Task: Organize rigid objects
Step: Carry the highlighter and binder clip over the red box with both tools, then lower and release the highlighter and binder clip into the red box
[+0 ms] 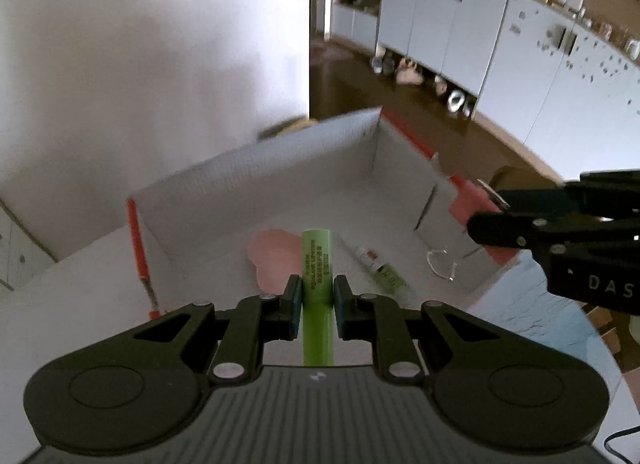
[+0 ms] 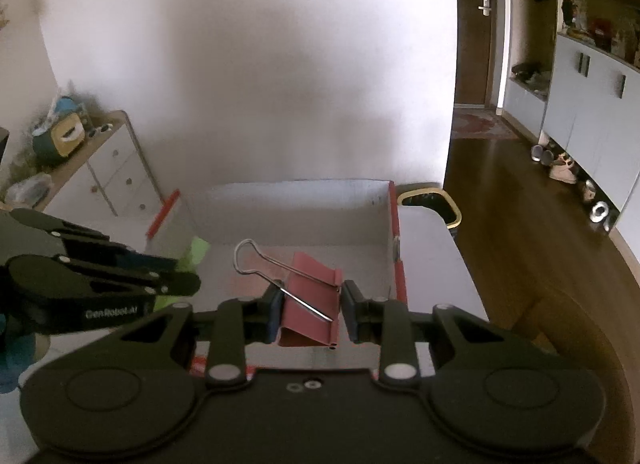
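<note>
— What is held by the left gripper [image 1: 316, 304]?

— A green lip balm tube [image 1: 317, 264] is clamped upright between its pads, above the open white box [image 1: 280, 168]. Ahead of the fingers, on the box floor, a pink shape [image 1: 272, 260], a small green bottle [image 1: 384, 274] and a wire loop [image 1: 442, 264] are seen.

— And the right gripper [image 2: 308, 310]?

— A red binder clip [image 2: 310, 304] is gripped between its pads, its wire handle [image 2: 250, 258] pointing forward over the same box, with the left gripper just beside it.
</note>
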